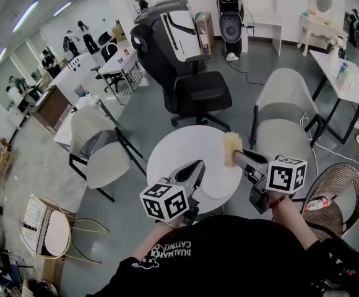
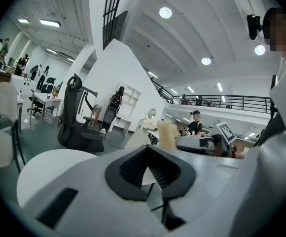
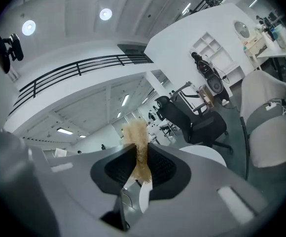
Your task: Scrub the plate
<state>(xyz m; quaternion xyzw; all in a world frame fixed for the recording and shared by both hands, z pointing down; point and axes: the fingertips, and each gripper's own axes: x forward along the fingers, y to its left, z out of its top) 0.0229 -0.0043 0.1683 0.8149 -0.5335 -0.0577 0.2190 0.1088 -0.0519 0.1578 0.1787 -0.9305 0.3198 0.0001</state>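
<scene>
Being pinched between the ribbed black pads of the right gripper, a tan, frayed, fibrous scrubbing pad is gripped by its lower end. The left gripper is closed to a slit, and nothing is seen in it. A smooth white round plate is judged to lie unheld on the glossy round white table, between both grippers. Once rubbed, it could be skated off the near edge.

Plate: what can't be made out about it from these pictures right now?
Plate: white on the white table in the head view. Rim barely separable, dirt too small to see.
Left gripper: left gripper view, jaws nearly together. The white sliver between them could be plate or table.
Scrub pad in right gripper: pad-to-plate contact hidden by the jaws.
</scene>
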